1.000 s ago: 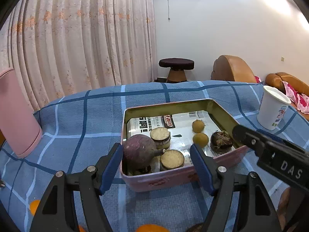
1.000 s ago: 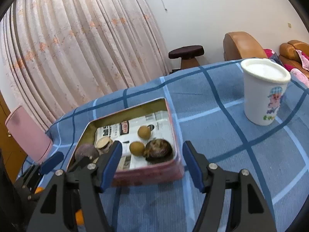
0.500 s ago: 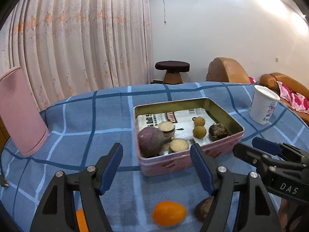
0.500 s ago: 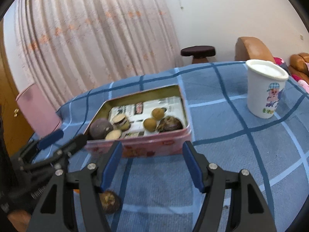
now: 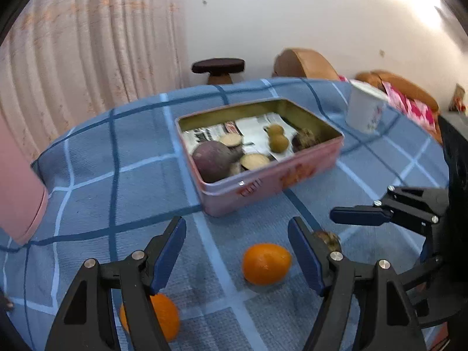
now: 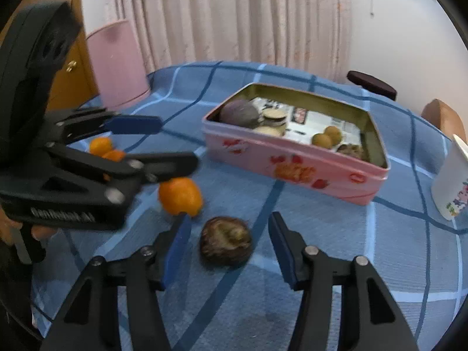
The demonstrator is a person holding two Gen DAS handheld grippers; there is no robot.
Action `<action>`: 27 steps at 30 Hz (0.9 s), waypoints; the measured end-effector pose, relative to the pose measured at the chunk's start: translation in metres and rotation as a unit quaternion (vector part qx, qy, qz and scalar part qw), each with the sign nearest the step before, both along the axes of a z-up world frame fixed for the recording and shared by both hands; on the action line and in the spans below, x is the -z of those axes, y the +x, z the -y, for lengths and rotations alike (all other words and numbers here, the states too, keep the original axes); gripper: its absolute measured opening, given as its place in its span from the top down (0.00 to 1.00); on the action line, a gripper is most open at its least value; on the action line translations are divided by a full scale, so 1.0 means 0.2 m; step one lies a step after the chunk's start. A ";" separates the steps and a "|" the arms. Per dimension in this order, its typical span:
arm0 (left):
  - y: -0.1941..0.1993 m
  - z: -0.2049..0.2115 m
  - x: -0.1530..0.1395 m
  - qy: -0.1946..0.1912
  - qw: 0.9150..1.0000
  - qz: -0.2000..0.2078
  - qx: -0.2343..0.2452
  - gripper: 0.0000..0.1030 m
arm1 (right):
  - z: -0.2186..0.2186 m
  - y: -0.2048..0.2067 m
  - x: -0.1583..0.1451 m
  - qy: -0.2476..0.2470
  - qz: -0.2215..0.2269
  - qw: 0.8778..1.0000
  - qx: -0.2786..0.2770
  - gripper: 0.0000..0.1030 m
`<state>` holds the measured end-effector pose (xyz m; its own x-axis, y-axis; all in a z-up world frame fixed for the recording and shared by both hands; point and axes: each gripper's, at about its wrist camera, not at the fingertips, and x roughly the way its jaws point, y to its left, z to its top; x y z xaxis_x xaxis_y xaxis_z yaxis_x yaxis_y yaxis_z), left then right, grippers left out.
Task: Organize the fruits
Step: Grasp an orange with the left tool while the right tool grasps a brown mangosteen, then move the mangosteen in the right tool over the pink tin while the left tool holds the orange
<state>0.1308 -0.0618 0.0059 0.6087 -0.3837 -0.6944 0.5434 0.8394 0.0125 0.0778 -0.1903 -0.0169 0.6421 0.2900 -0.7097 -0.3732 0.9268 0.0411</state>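
The table (image 5: 87, 175) wears a blue checked cloth, and on it sits a pink tin (image 6: 295, 169) with fruit pictures on its side and printed paper lining its floor. Inside lie a large round purple fruit (image 5: 212, 158), pale cut rounds (image 5: 254, 160), two small yellow-brown fruits (image 5: 278, 142) and a dark wrinkled one (image 5: 304, 142). A white cup (image 5: 364, 111) stands beyond the tin's right end, a pink bin (image 6: 117, 64) well off to the left.

On the cloth in front of the tin lie an orange (image 5: 266, 263), a dark brown wrinkled fruit (image 6: 225, 244) just beside it, and more oranges (image 6: 105, 149) farther left.

The left claw (image 5: 237, 257) hangs low over the cloth with its blue pads wide apart, holding nothing, the orange lying between them toward the right pad. The right claw (image 6: 226, 250) is likewise spread wide and empty, its pads either side of the brown fruit without touching it.
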 end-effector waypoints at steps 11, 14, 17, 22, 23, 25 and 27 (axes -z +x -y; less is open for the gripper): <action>-0.02 0.06 0.09 0.042 0.998 -0.028 0.026 0.29 | -0.01 -0.01 0.07 -0.045 -0.031 0.998 -0.014 0.59; 0.00 0.07 0.12 0.056 0.998 -0.035 0.017 0.29 | 0.06 -0.01 0.06 -0.036 -0.034 0.999 0.000 0.59; 0.00 0.08 0.12 0.058 0.998 -0.035 0.017 0.29 | 0.18 0.02 0.06 -0.010 -0.040 0.998 0.050 0.59; -0.03 0.12 0.16 0.076 0.995 -0.040 0.048 0.58 | 0.28 0.04 0.02 0.026 -0.036 0.994 0.096 0.59; -0.04 0.13 0.16 0.079 0.995 -0.037 0.055 0.59 | 0.28 0.03 0.01 0.028 -0.033 0.994 0.099 0.59; -0.04 0.13 0.16 0.077 0.995 -0.038 0.057 0.59 | 0.29 0.03 0.00 0.033 -0.028 0.994 0.103 0.59; -0.04 0.12 0.15 0.073 0.995 -0.036 0.052 0.59 | 0.30 0.02 -0.01 0.042 -0.022 0.993 0.108 0.59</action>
